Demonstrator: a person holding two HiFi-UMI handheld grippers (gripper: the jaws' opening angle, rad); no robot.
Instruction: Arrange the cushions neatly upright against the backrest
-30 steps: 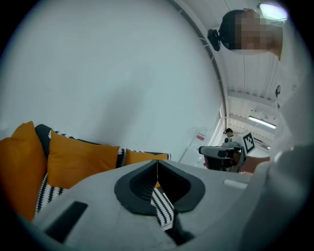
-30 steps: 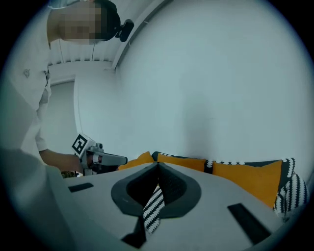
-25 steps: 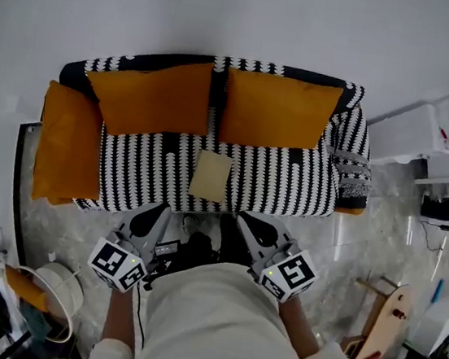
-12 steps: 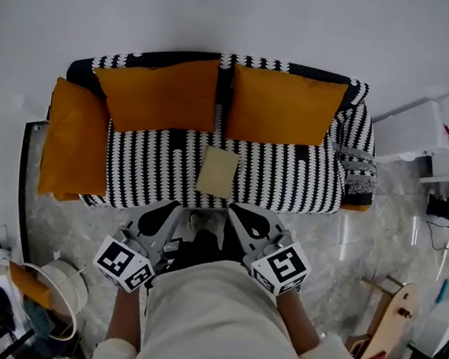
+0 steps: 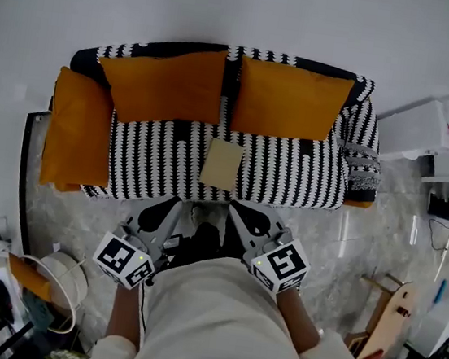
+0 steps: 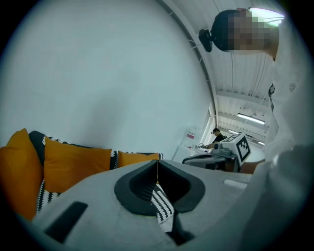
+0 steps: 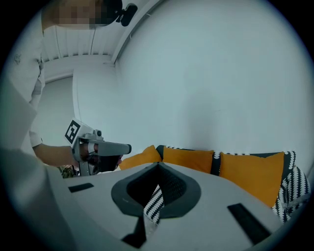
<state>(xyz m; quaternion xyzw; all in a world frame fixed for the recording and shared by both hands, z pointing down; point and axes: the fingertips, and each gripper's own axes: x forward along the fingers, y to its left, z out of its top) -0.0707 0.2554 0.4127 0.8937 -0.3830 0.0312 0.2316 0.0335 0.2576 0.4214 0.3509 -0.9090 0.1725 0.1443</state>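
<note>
A black-and-white striped sofa (image 5: 291, 175) stands against the wall. Two orange cushions, the left one (image 5: 161, 84) and the right one (image 5: 291, 100), lean upright on its backrest. A third orange cushion (image 5: 78, 139) rests over the left armrest. A small tan square pad (image 5: 222, 164) lies flat on the seat's front middle. My left gripper (image 5: 174, 203) and right gripper (image 5: 235, 210) hover side by side in front of the sofa, both shut and empty. The jaws meet in the left gripper view (image 6: 157, 162) and in the right gripper view (image 7: 158, 164), with the cushions (image 7: 189, 159) beyond.
A white round basket (image 5: 59, 280) with an orange item sits on the floor at the lower left. White cabinets (image 5: 415, 130) stand to the sofa's right, and a wooden piece (image 5: 387, 315) with clutter lies at the lower right. Marble floor (image 5: 365, 234) surrounds the sofa.
The right gripper has drifted slightly left, closer to the left one. The sofa sits a little higher in the head view. No cushion has moved.
</note>
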